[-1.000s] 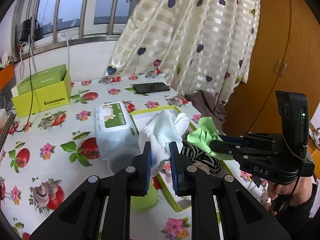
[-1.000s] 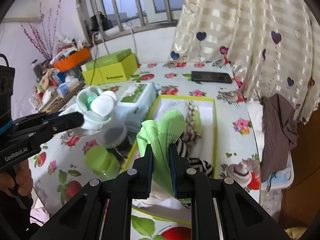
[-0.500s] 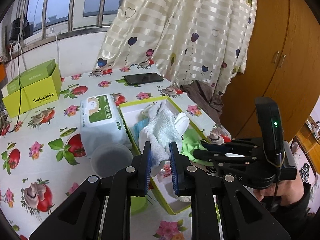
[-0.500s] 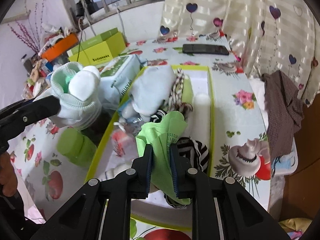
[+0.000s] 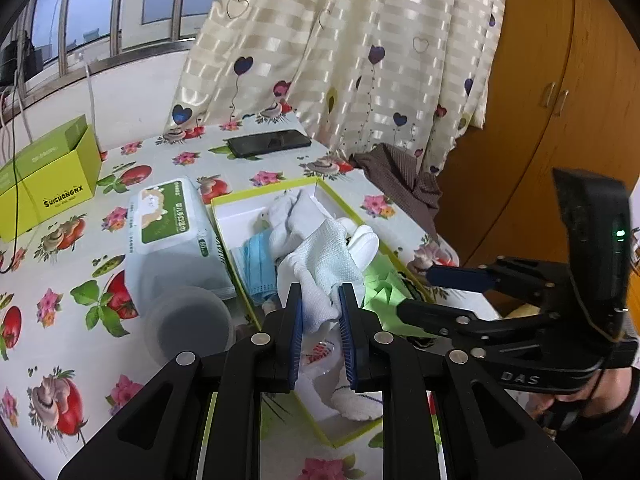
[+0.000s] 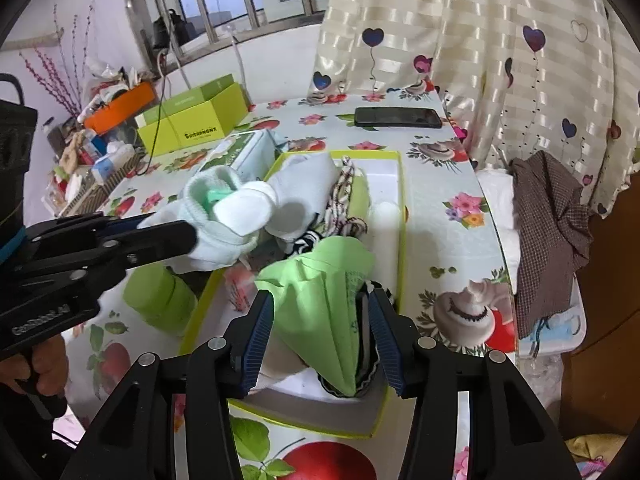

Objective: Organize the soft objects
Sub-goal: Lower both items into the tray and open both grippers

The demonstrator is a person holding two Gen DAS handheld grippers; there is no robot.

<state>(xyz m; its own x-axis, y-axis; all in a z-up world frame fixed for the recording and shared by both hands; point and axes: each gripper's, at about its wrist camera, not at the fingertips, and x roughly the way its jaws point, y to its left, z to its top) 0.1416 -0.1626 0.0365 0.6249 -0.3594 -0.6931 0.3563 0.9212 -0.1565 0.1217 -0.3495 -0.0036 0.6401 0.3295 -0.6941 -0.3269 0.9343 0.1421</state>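
Two handheld grippers hover over an open yellow-green box (image 6: 394, 216) on a flowered tabletop (image 5: 60, 280). The right gripper (image 6: 320, 332) is letting go: its jaws are opening around a green cloth (image 6: 324, 300), which stands upright between them, directly over the box's near end. The left gripper (image 5: 320, 320), to its left, clenches a white sock bundle (image 5: 328, 264) above the box's middle, long axis pointing away.
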